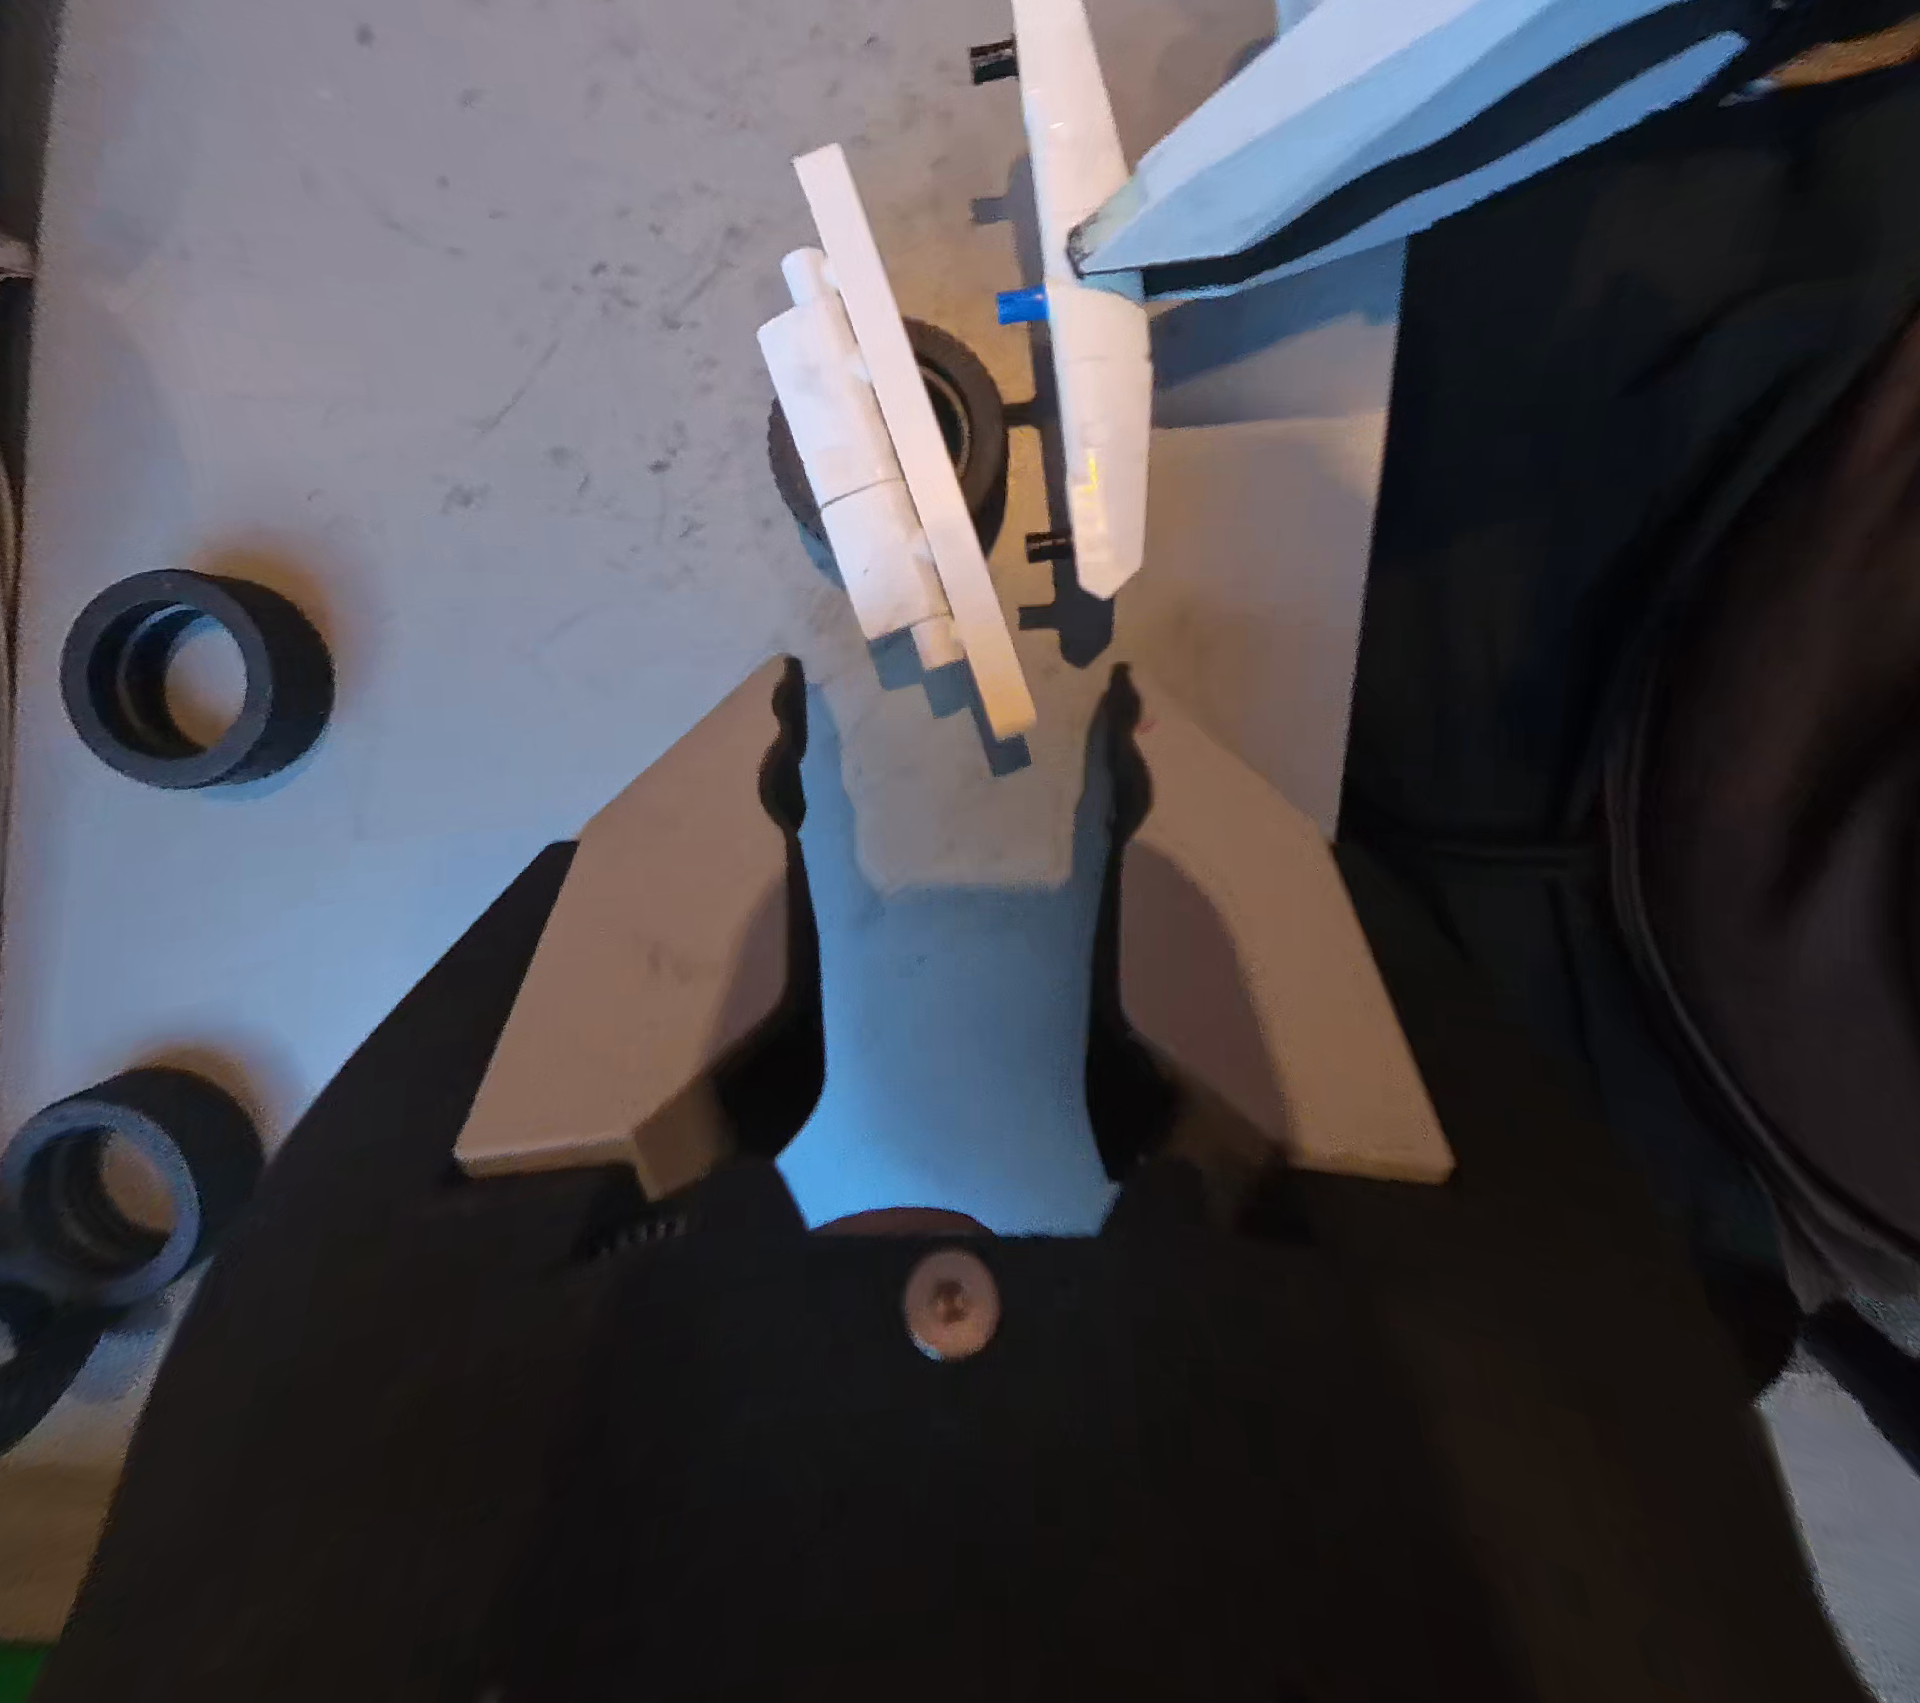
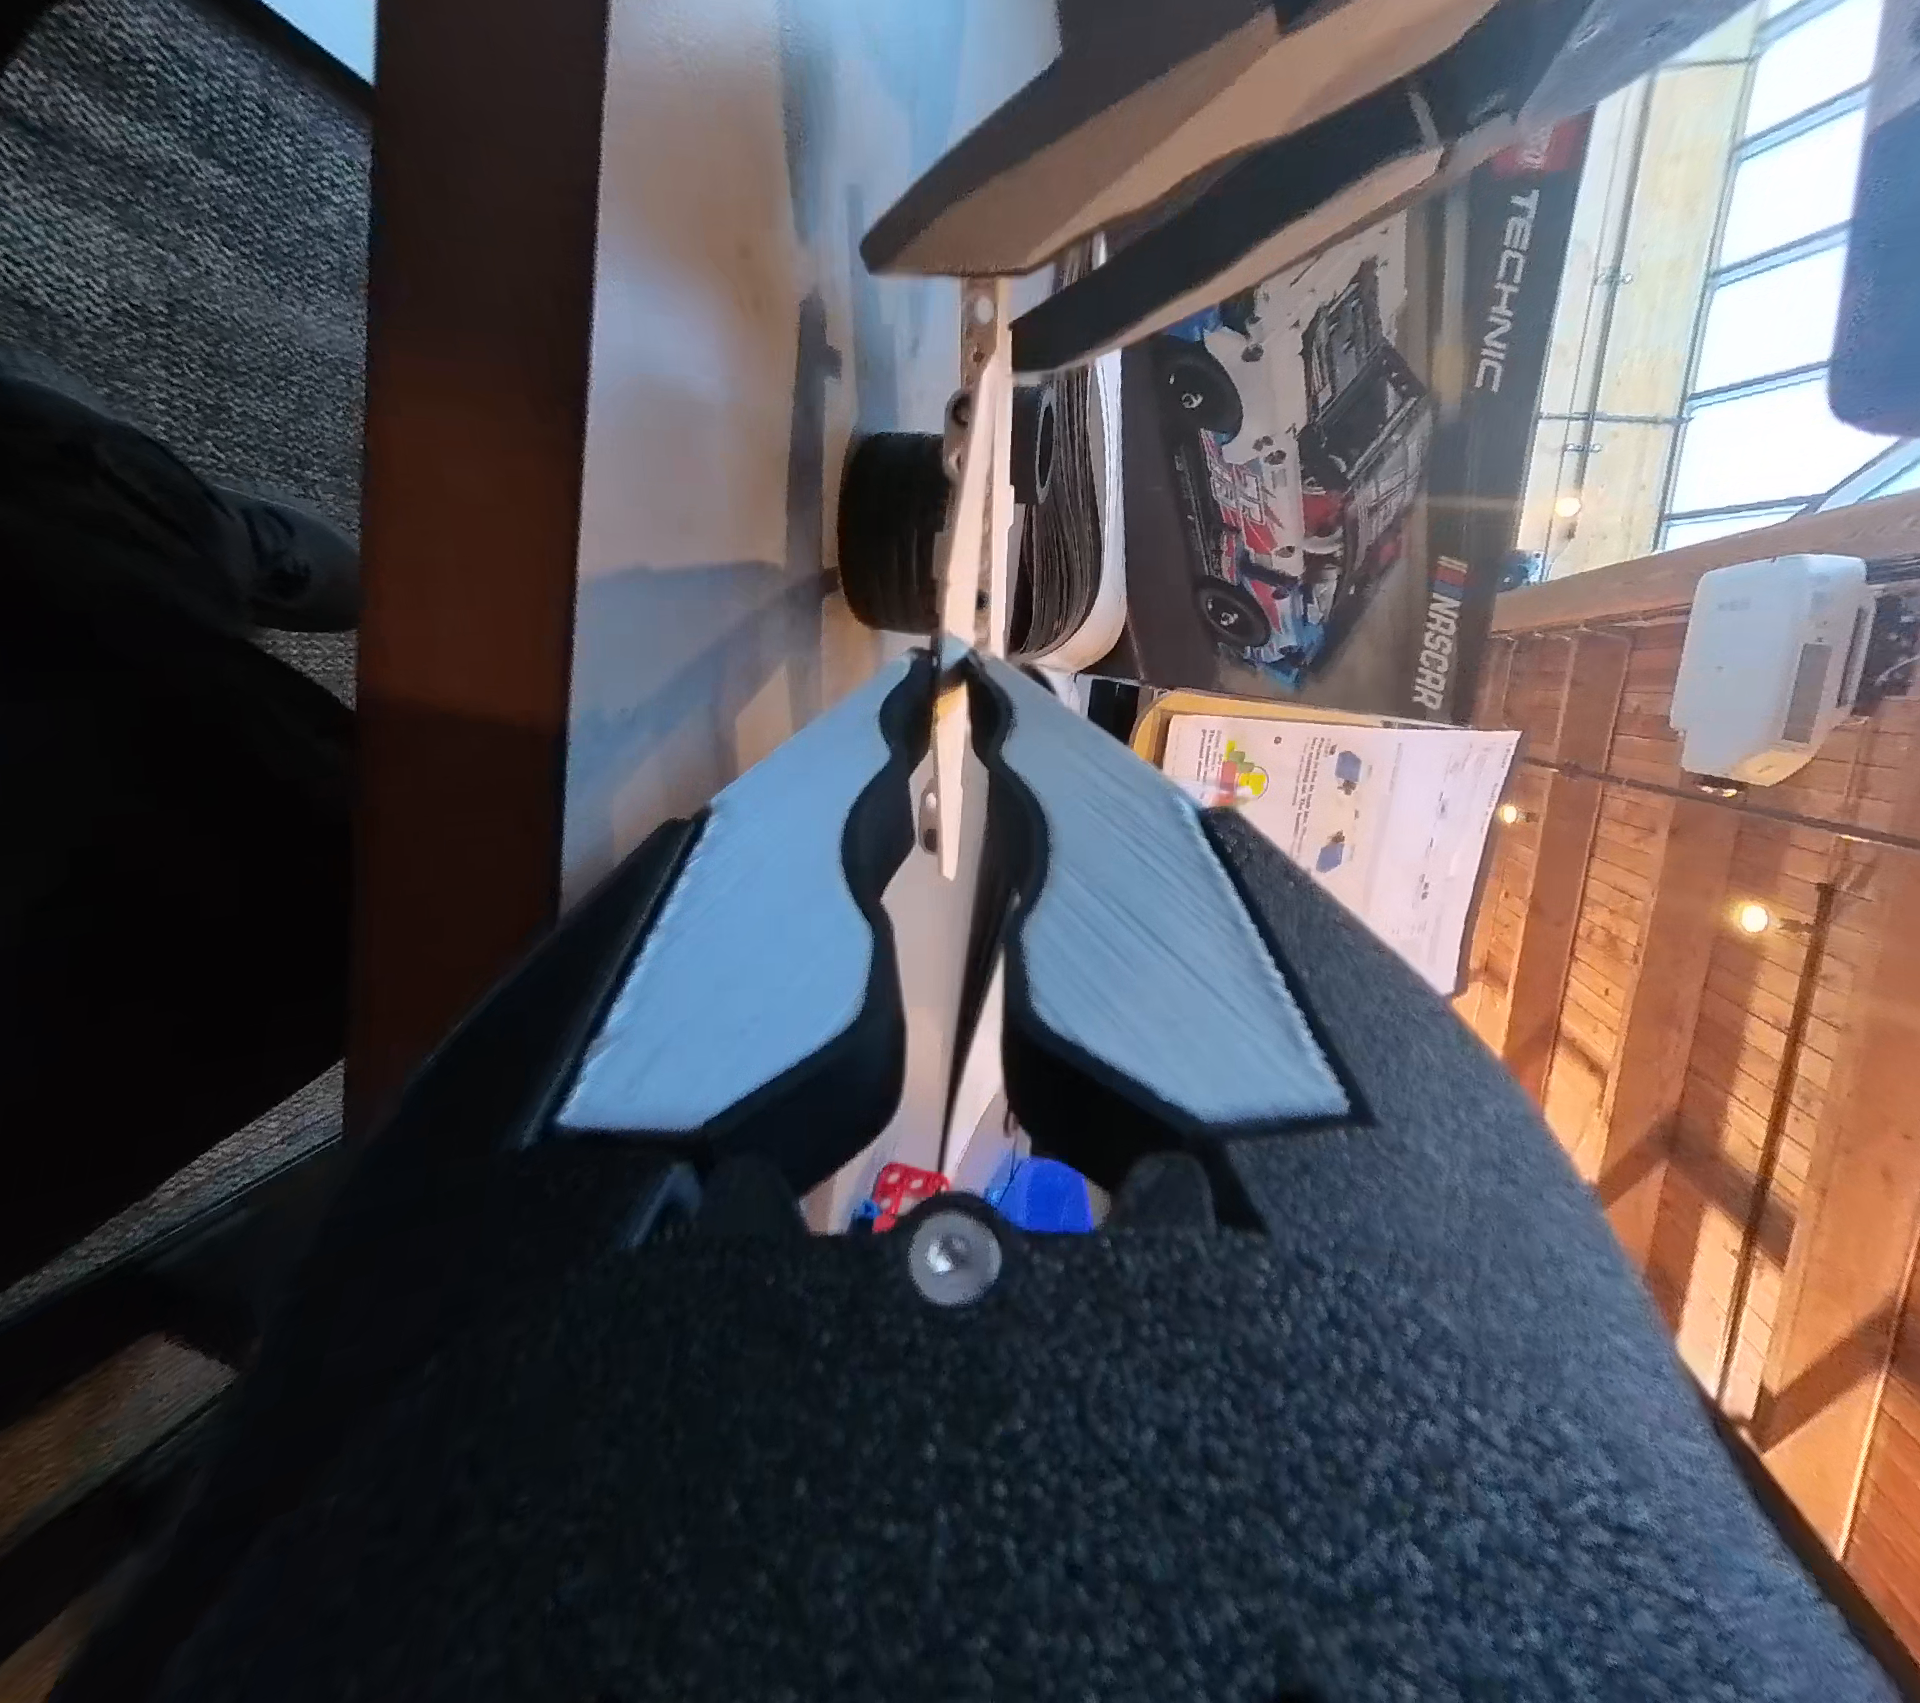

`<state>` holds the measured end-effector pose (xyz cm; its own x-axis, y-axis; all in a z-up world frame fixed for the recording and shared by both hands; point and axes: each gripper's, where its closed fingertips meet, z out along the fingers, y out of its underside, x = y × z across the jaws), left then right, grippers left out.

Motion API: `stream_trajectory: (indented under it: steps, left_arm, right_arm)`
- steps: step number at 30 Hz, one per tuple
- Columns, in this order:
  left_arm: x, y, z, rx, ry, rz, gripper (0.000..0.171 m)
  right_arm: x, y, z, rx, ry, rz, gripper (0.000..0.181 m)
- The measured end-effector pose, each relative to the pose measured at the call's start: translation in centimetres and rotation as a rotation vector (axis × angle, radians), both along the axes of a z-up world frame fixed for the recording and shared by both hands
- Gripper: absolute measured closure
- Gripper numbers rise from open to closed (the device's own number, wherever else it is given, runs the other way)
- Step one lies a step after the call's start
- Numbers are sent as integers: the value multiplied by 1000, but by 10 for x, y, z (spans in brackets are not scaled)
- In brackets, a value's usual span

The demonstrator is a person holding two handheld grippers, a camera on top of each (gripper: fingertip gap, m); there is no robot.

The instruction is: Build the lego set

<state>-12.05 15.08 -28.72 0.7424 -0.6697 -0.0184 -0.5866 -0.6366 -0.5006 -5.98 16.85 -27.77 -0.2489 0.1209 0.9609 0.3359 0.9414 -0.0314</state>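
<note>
Tan fingers of the left gripper (image 1: 951,718) stand wide apart close under the lens and hold nothing; just beyond their tips a white flat assembly (image 1: 899,448) seems to stand tilted on the white table (image 1: 416,199), leaning against a black tyre (image 1: 966,427) behind it. The right gripper (image 2: 948,677) is closed on a white long panel (image 1: 1086,282), which carries a blue pin (image 1: 1020,305) and two black pins (image 1: 992,61) pointing toward the assembly, with a small gap between them. Two loose tyres (image 1: 192,677) lie well apart at the left side. I judge that the step is to join the panel to the assembly, and the risk is clear: the assembly is not held, so a push from the pins could tip it over or roll the tyre away, and a slightly wrong angle would make the pins miss their holes. The thin grip on the panel edge could also slip. In the right wrist view the panel is seen only edge-on, the holes are not visible, and the set box (image 2: 1351,458) and instruction sheet (image 2: 1340,812) behind are partly covered. Whether the assembly really touches the table I cannot tell.
</note>
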Motion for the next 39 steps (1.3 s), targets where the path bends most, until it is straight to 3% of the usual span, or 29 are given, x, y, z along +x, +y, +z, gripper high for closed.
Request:
stream_trajectory:
  steps: [7, 11, 16, 22, 26, 30, 39]
  left_arm:
    - [-18, -12, 18, -43, -127, -90, 95]
    - [-13, -14, 22, 8, -94, -196, 94]
    - [-8, -9, 18, -31, -137, -274, 94]
    - [0, 4, 23, -29, -210, -274, 92]
    - [13, 1, 16, -64, -179, -280, 77]
    - [15, 1, 8, -87, -89, -375, 79]
    - [19, 7, 18, -190, -212, -470, 86]
  right_arm:
    - [-11, -6, -1, 54, 23, 60, 175]
    - [-13, -9, 3, 37, 39, 86, 175]
    - [-15, -11, -1, 39, 33, 112, 175]
    - [-15, -9, -2, 35, 39, 117, 175]
    - [-15, -8, -3, 27, 40, 123, 175]
    - [-15, -8, -2, 15, 37, 130, 175]
    - [-17, -8, -1, 28, 39, 132, 175]
